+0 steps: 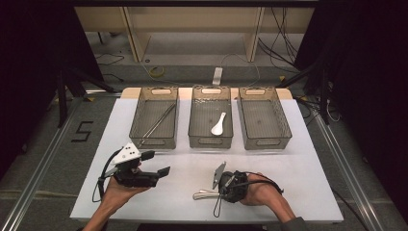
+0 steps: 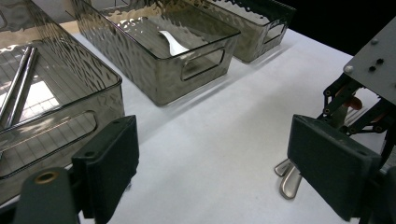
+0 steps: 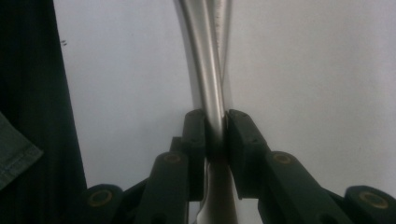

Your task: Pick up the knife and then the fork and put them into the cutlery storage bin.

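Observation:
A shiny metal utensil (image 1: 203,195) lies on the white table top near the front edge. My right gripper (image 1: 219,191) is shut on it, and in the right gripper view both pads (image 3: 240,135) press the narrow metal stem (image 3: 208,70) between them. Its rounded ends (image 2: 288,177) show in the left gripper view, below the right gripper's frame (image 2: 369,88). My left gripper (image 1: 157,162) is held above the table at the left, its jaws wide apart with nothing between the pads (image 2: 112,163).
Three smoky clear bins stand in a row at the back. The left bin (image 1: 154,143) holds metal chopsticks (image 1: 159,122), the middle bin (image 1: 210,143) a white spoon (image 1: 218,124), and the right bin (image 1: 266,143) holds nothing. Bare white table (image 1: 187,163) lies between bins and hands.

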The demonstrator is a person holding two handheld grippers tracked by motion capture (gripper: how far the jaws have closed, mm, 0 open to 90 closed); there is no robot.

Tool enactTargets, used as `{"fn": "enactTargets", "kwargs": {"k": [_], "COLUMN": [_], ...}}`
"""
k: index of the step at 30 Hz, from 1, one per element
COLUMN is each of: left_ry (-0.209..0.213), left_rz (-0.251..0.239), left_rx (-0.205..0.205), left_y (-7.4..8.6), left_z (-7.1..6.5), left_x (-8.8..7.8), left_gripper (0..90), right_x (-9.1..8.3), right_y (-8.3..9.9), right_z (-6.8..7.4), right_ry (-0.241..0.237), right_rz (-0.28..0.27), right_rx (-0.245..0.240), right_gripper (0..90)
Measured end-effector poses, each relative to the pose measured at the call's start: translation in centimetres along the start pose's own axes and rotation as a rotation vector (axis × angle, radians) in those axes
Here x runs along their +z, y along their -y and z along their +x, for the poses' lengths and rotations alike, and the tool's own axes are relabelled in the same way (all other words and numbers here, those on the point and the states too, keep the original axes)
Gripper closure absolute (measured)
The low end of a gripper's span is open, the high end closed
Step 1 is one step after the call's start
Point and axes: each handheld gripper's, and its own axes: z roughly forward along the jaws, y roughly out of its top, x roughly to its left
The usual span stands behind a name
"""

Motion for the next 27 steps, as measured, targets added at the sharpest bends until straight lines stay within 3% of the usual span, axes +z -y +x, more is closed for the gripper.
{"fn": "enactTargets", "kwargs": {"k": [15,27], "left_ry": [-0.013,-0.017], "left_rz": [0.013,0.002], "left_rx": [0.004,-0.010], "left_y": [0.03,-0.01], "left_z": [0.05,0.23], "left_x": [0.05,-0.08], "left_gripper": [16.7,16.7], "right_x": [-0.37,-0.82], "right_y": [0.01,0.10], "right_z": [0.33,0.13], "right_ry": [0.009,0.036], "right_rz": [0.001,-0.015], "right_rx": [-0.038,0.002], "right_gripper": [80.7,80.9]}}
